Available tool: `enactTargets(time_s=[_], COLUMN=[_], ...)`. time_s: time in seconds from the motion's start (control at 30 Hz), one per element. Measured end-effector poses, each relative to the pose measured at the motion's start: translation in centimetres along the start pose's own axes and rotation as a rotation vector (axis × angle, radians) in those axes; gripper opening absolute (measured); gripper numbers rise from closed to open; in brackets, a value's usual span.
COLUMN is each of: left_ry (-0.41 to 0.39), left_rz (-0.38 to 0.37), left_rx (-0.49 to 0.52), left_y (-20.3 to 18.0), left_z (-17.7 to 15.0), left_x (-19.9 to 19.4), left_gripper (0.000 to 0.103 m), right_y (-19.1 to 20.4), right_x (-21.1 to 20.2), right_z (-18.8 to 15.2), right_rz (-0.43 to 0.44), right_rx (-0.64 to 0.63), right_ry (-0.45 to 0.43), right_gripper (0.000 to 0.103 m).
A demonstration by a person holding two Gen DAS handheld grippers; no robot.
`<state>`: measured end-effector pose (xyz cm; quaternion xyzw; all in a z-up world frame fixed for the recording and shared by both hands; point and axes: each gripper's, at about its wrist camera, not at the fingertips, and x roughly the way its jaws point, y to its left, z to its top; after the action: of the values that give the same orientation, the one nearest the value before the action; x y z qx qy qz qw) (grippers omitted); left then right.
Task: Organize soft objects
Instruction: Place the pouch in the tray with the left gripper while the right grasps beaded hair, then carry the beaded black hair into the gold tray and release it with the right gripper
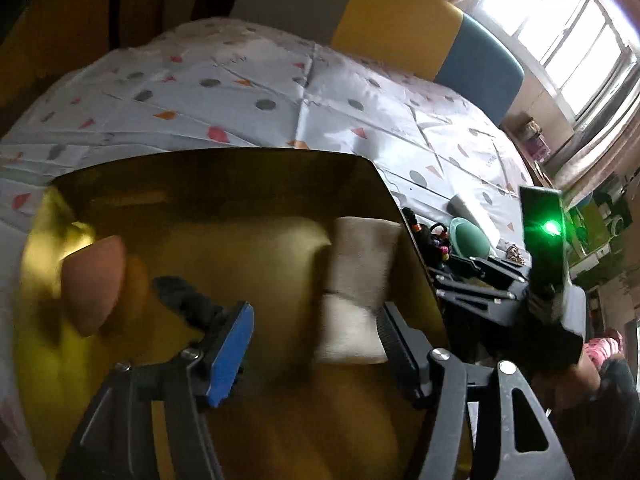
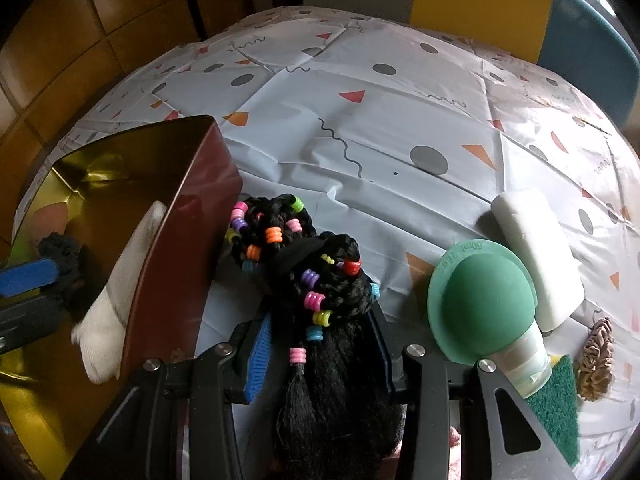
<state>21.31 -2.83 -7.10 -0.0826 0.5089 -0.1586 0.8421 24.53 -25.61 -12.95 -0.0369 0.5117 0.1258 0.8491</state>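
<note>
My left gripper (image 1: 316,344) hovers open inside the gold-lined box (image 1: 224,184), with nothing between its pads. A black scrunchie (image 1: 180,296) lies against the tip of its left finger. A pink egg-shaped sponge (image 1: 94,284) rests in the box at the left, and a white sock (image 1: 360,288) leans on the right wall. My right gripper (image 2: 320,360) is shut on a black braided hairpiece with coloured beads (image 2: 316,280), which rests on the tablecloth just right of the box's maroon wall (image 2: 180,220). The sock (image 2: 116,300) and scrunchie (image 2: 60,252) also show in the right wrist view.
On the patterned tablecloth (image 2: 360,128), right of the hairpiece, lie a green silicone cup on a small bottle (image 2: 480,300), a white bar (image 2: 536,252), a green scouring pad (image 2: 556,400) and a brown ruffled scrunchie (image 2: 596,356). A yellow and blue chair back (image 2: 520,12) stands behind the table.
</note>
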Motion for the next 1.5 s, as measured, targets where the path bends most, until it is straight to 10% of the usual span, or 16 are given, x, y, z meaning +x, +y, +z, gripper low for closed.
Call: enactTargets(time_s=[0.5,0.97,1.5], left_ry=[-0.17,-0.157,-0.21], left_rz=[0.122,0.129,0.14], left_rx=[0.029,-0.058,-0.15], left_y=[-0.3,2.3,5.8], left_z=[-7.3,-10.3,-12.1], left_x=[-9.3,-10.9,-13.4], left_gripper=[0.065,0.065,0.065], right_y=[1.0,2.5,-0.4], right_x=[-0.1,-0.6,-5.5], right_z=[0.2,-0.3,-0.4], right_rz=[-0.086,-0.152,-0.013], right_rx=[-0.001,0.011,0.23], right_ry=[-0.003,-0.023,-0.1], right_gripper=[0.041,0.021,0.015])
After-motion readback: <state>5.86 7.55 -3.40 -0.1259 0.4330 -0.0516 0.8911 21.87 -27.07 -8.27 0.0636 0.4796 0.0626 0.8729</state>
